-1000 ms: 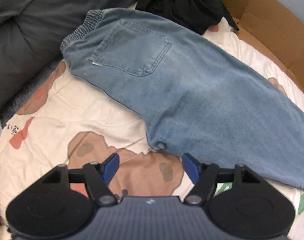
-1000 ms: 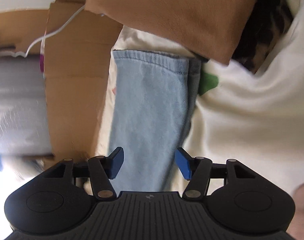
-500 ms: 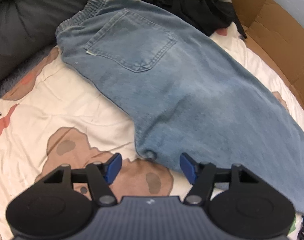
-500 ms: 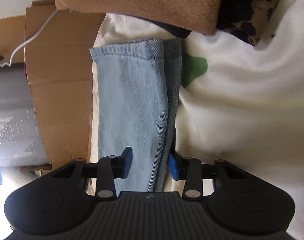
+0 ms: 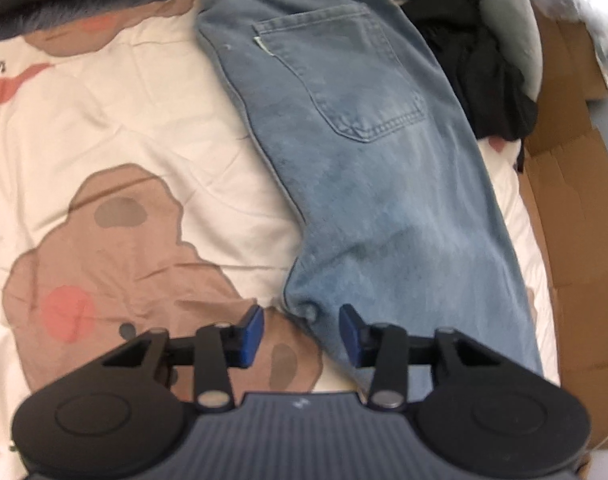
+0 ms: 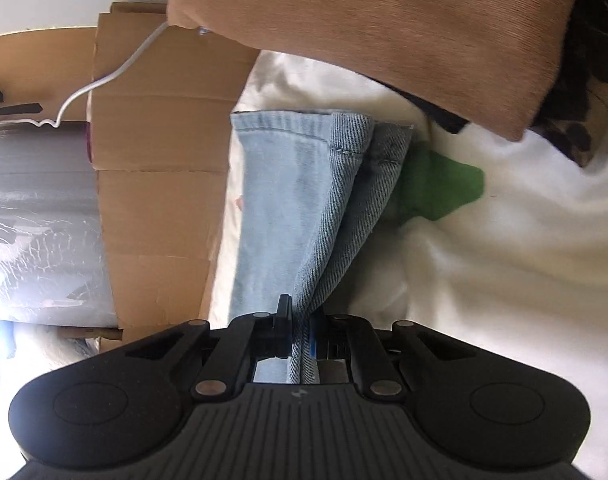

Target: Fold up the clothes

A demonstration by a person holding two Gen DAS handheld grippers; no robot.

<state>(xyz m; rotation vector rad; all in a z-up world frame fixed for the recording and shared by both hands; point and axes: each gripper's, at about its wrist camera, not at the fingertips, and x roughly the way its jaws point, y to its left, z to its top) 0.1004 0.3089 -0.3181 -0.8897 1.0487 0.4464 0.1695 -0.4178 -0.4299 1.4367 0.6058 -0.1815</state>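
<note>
A pair of light blue jeans (image 5: pixel 368 168) lies folded lengthwise on a cream bedspread (image 5: pixel 116 120) with brown bear prints, back pocket up, waistband at the far end. My left gripper (image 5: pixel 302 330) hovers at the crotch corner of the jeans; its jaws are closing, the denim corner sits between the blue pads without being pressed. In the right wrist view the jeans' leg cuffs (image 6: pixel 320 152) lie stacked, and my right gripper (image 6: pixel 300 338) is shut on the edge of the leg fabric just short of the cuffs.
A black garment (image 5: pixel 484 84) and a grey pillow (image 5: pixel 512 20) lie beside the jeans. Cardboard (image 5: pixel 576 208) lines the bed's side. In the right wrist view a tan cushion (image 6: pixel 384 28) lies beyond the cuffs, with cardboard (image 6: pixel 156 168) and a white cable (image 6: pixel 104 76) at left.
The left gripper rolled and dropped toward the crotch corner while its jaws narrowed. The right gripper closed from open onto the leg fabric, pinching it into a ridge.
</note>
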